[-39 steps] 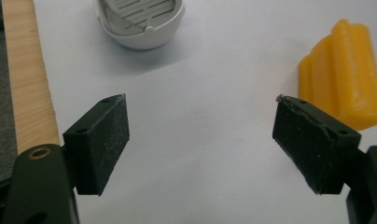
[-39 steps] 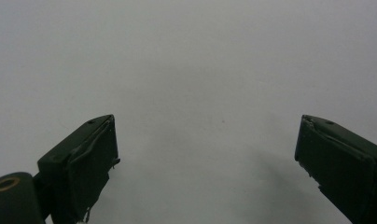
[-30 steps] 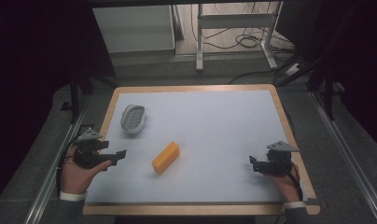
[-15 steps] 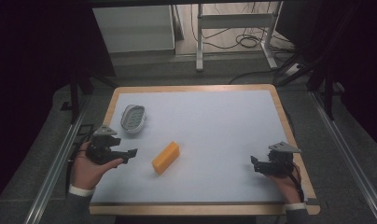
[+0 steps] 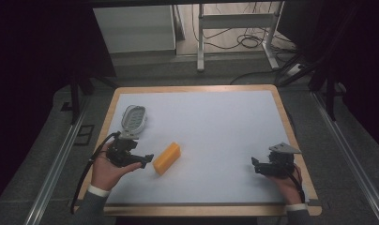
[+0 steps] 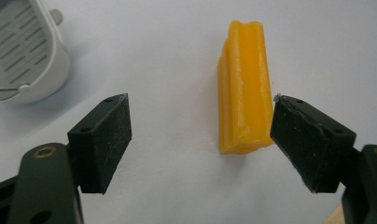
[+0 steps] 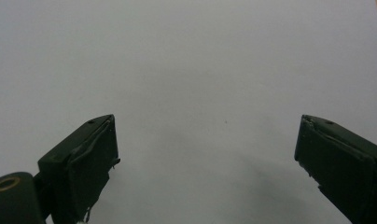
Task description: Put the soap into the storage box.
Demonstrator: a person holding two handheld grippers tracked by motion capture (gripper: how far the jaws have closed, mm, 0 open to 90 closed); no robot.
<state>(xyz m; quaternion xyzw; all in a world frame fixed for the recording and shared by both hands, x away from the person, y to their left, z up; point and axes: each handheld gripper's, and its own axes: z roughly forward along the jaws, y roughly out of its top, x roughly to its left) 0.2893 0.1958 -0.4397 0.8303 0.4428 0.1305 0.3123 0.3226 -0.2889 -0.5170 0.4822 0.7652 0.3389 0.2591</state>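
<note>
Approach it was: our left gripper (image 6: pixel 198 140), jaws wide and empty, lined up on the ridged orange plastic block (image 6: pixel 244 88); next we judged centring, then squeezing.

Glossy, waxy-looking ridged orange block (image 6: pixel 244 88); smooth white slotted plastic holder (image 6: pixel 23 51); matt white tabletop (image 5: pixel 216 126), pale wooden rim.

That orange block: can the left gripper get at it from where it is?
Probably yes. The left gripper is open right beside the orange block, with bare table around it.
</note>
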